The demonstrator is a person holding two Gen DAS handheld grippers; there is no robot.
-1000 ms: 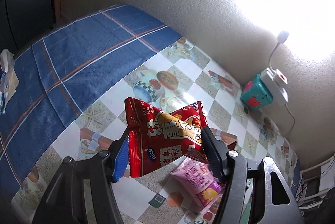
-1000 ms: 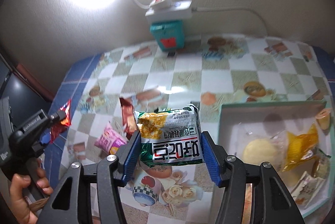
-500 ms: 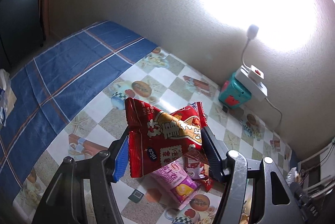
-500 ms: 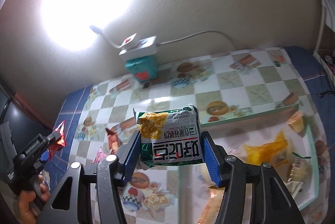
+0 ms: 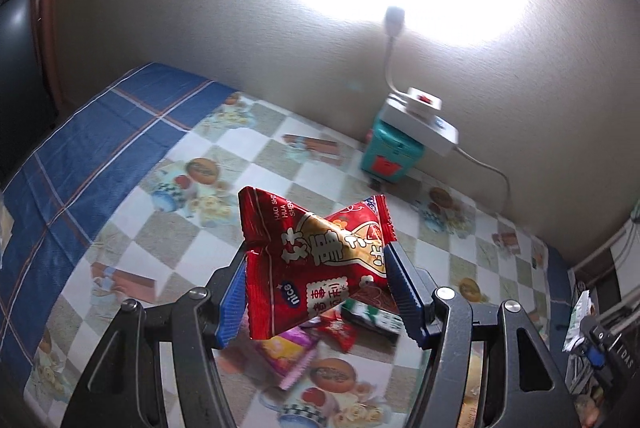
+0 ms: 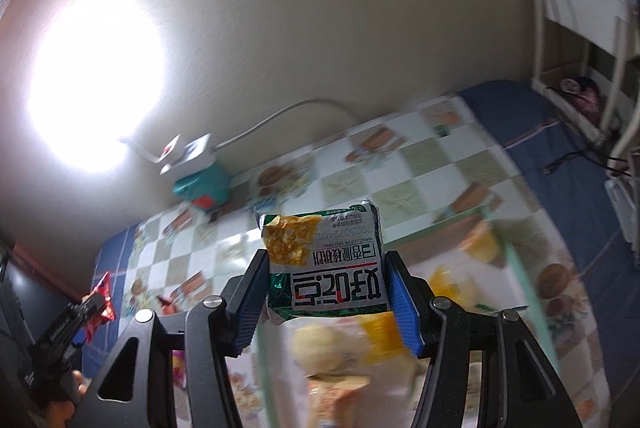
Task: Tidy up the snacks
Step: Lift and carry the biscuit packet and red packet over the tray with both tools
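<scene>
both claws loaded and lifted off the table (image 5: 500, 268). left claw (image 5: 316, 292) clamped on red snack packet (image 5: 312, 260), blue pads pinching its two sides, packet crumpled in the middle and held up in the air. compared with a second ago, more of the far wall and the teal box (image 5: 390, 155) now in the left view, blue cloth (image 5: 80, 155) slid off toward the side away from the teal box; loose snacks on the table, pink packet (image 5: 290, 352) and small red packet (image 5: 338, 332), now nearly straight under the claw on the near side of the teal box, partly hidden by the red packet. right claw (image 6: 326, 292) closed on green snack packet (image 6: 326, 268), printed side up, text upside down, grip unchanged across the frames. right view heavily blurred now, so fast swing under way; green-rimmed tray (image 6: 520, 268) was off to the side, away from the teal box (image 6: 202, 187), now directly below and ahead of the right claw, with yellow bag (image 6: 444, 288) and round pale cake (image 6: 320, 344) smeared inside it. left claw (image 6: 86, 312) with its red packet visible in the right view, far from the tray, past the teal box side. reads as: green packet arriving over the tray, drop-off likely next, red packet a step behind and trailing toward the same tray. open right claw only once settled above a free patch of the tray; exact height over the tray not readable through the blur. loose packets on the table left to collect.
</scene>
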